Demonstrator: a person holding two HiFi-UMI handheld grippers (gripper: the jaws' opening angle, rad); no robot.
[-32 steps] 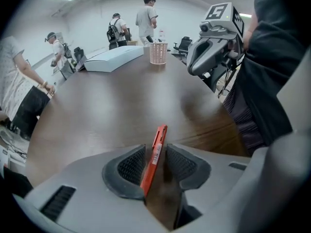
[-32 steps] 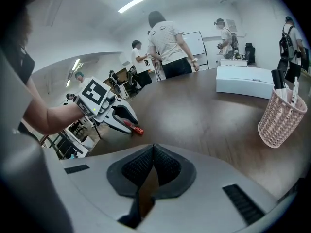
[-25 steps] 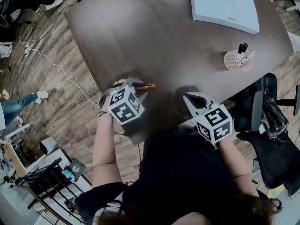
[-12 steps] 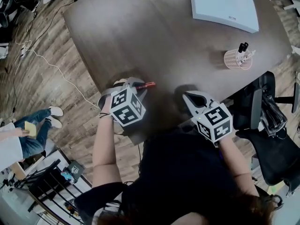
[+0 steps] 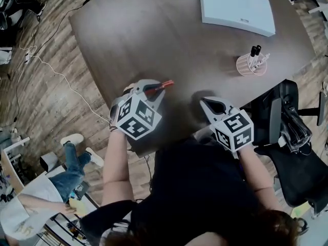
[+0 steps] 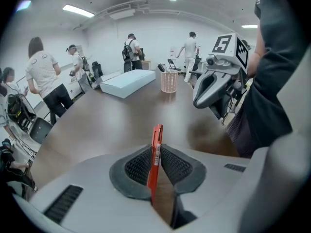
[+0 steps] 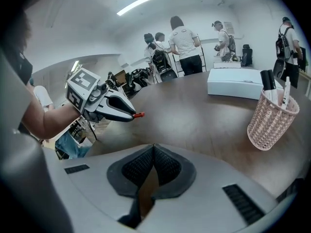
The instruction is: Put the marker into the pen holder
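Observation:
The red marker (image 5: pixel 164 84) is pinched between the pads of my left gripper (image 5: pixel 154 90), whose jaws have just closed on it. It sticks out past the fingertips above the near edge of the dark table (image 5: pixel 154 35). In the left gripper view the marker (image 6: pixel 156 149) stands upright between the pads. The pink mesh pen holder (image 5: pixel 247 65) with several pens stands at the table's right edge, far from the marker. My right gripper (image 5: pixel 211 105) hovers over the near edge, shut and with nothing in it, its pads meeting in the right gripper view (image 7: pixel 153 147).
A flat white box (image 5: pixel 236 6) lies at the far side of the table. A black office chair (image 5: pixel 287 127) stands right of my right arm. Several people stand in the room beyond the table, and one crouches on the floor at the left.
My left gripper has risen off the table with the marker in it and shifted slightly forward. The right gripper has barely moved. A person on the floor at left has walked nearer.

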